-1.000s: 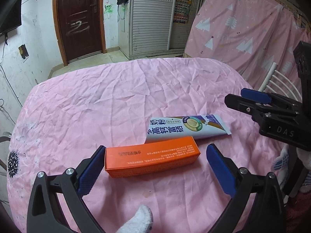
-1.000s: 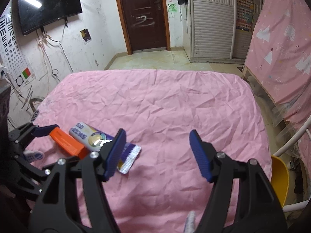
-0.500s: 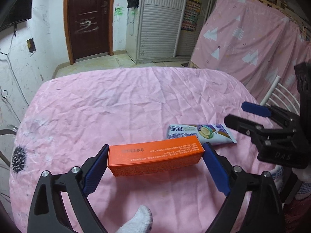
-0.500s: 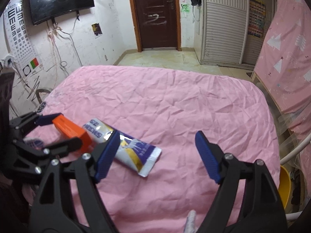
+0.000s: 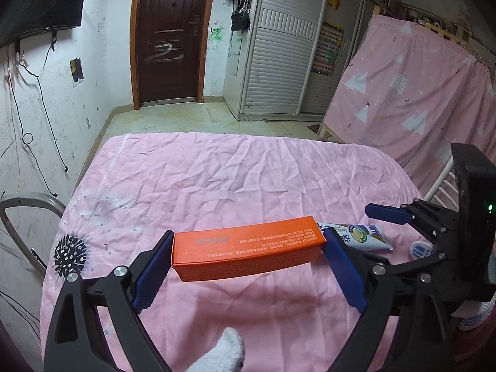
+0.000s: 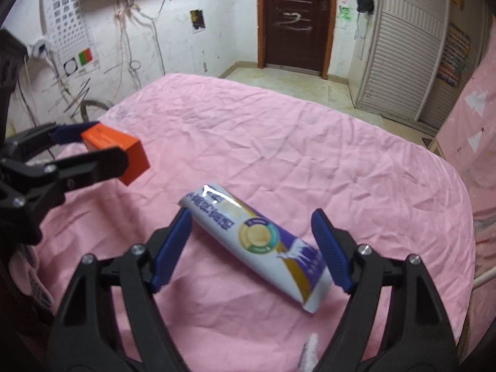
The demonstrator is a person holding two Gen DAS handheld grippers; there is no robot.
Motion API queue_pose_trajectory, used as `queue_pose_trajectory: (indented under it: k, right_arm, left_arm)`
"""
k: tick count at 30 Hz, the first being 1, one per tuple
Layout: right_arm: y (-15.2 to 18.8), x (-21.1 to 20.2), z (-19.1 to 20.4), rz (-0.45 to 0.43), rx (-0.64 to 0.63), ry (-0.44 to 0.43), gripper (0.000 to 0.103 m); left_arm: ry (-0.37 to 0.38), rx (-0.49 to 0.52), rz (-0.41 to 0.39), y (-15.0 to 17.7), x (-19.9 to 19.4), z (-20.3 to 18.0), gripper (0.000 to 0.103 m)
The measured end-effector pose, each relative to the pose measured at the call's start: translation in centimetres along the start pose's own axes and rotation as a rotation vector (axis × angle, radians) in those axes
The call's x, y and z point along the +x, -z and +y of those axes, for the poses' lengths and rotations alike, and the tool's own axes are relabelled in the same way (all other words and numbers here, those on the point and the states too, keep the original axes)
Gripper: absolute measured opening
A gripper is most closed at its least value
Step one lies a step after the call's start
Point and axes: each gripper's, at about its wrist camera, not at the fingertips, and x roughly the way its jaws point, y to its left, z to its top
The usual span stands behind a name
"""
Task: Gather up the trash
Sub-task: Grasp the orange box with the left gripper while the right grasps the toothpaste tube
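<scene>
My left gripper (image 5: 248, 254) is shut on the two ends of a long orange box (image 5: 248, 252) and holds it above the pink tablecloth (image 5: 235, 183). The box also shows at the left of the right wrist view (image 6: 116, 152), clear of the cloth. A white and purple pouch (image 6: 257, 241) lies flat on the cloth, and my open right gripper (image 6: 252, 241) straddles it with a finger on each side. In the left wrist view the pouch (image 5: 359, 235) lies just right of the box, under the right gripper (image 5: 403, 217).
The table is covered by the wrinkled pink cloth, with its far edge (image 6: 279, 90) toward a brown door (image 5: 170, 37). A pink curtain (image 5: 418, 99) hangs on the right. A white chair back (image 5: 443, 183) stands by the right edge.
My left gripper has closed on the orange box and lifted it off the cloth. My right gripper has moved left and down until it straddles the pouch.
</scene>
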Motion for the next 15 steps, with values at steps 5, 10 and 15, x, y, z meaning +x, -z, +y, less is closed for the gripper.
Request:
queue_pose_trajectory:
  k: [5,10,15]
  right_arm:
    - [-0.5,1.7,0.8,0.052,-0.050,0.028,0.064]
    - [-0.6,2.2,0.7,0.070,-0.045,0.019,0.047]
    - [-0.7,1.6,0.5,0.055,-0.029,0.013,0.031]
  left_arm:
    - [0.004,-0.022,0.007,0.2,0.4,0.6,0.084]
    - [0.012,-0.026,0.013,0.4,0.5,0.8,0.084]
    - [0.019,-0.014,0.015,0.4,0.6,0.0,0.084]
